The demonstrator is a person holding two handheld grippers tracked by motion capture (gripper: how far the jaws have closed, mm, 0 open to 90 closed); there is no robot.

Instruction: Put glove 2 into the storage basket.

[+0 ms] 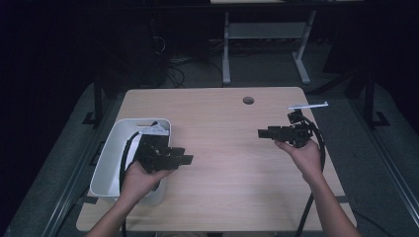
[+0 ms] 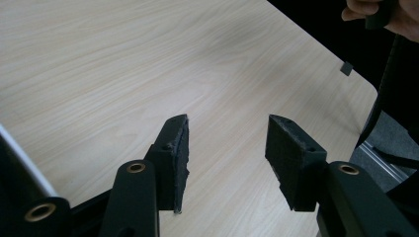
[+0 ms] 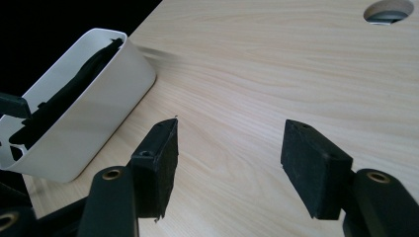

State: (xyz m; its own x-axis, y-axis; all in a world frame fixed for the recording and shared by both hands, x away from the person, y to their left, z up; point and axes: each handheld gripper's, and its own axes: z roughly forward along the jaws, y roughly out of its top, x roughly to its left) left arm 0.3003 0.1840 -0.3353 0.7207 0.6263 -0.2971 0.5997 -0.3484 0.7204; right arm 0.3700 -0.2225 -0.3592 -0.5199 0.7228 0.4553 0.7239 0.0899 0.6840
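Note:
My left gripper (image 1: 187,159) hovers beside the right rim of a white bin (image 1: 109,157) at the table's left, its jaws pointing right. In the left gripper view my left gripper (image 2: 227,148) stands open with only bare wood between the pads. My right gripper (image 1: 262,133) is held over the table's right half, its jaws pointing left toward the bin. In the right gripper view my right gripper (image 3: 230,158) is open and holds nothing, and the white bin (image 3: 94,113) lies ahead at the left with something dark inside.
The light wooden table (image 1: 227,163) has a round cable hole (image 1: 248,100) near its far edge. A small white strip (image 1: 307,104) lies at the far right corner. A black cable (image 1: 316,163) trails from the right gripper over the near right edge.

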